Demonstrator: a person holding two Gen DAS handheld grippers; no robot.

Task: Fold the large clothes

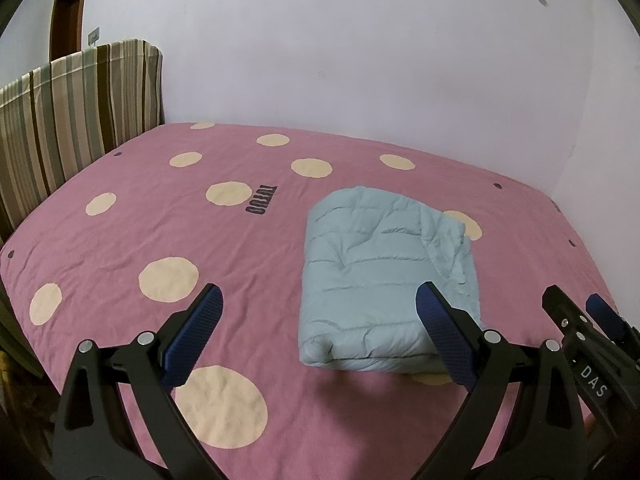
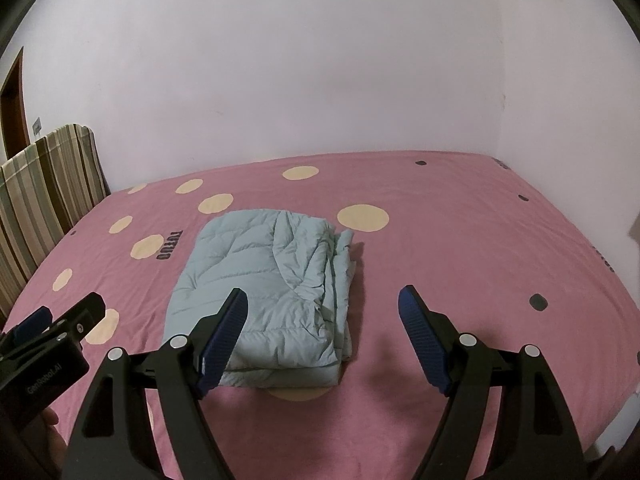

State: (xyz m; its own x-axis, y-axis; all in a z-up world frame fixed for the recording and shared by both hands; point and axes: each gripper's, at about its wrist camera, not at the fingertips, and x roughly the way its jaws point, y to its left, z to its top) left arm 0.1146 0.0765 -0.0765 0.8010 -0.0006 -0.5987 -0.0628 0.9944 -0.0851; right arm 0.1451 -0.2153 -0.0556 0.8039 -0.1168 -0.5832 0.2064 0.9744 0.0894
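Note:
A light blue quilted jacket lies folded into a thick rectangle on the pink bed cover; it also shows in the right wrist view. My left gripper is open and empty, held above the bed just short of the jacket's near left edge. My right gripper is open and empty, held above the jacket's near right edge. The right gripper's fingers show at the right edge of the left wrist view, and the left gripper's fingers show at the left edge of the right wrist view.
The pink bed cover with cream dots spans the whole bed. A striped headboard stands at the left. White walls close the far side and right corner. A brown door is at far left.

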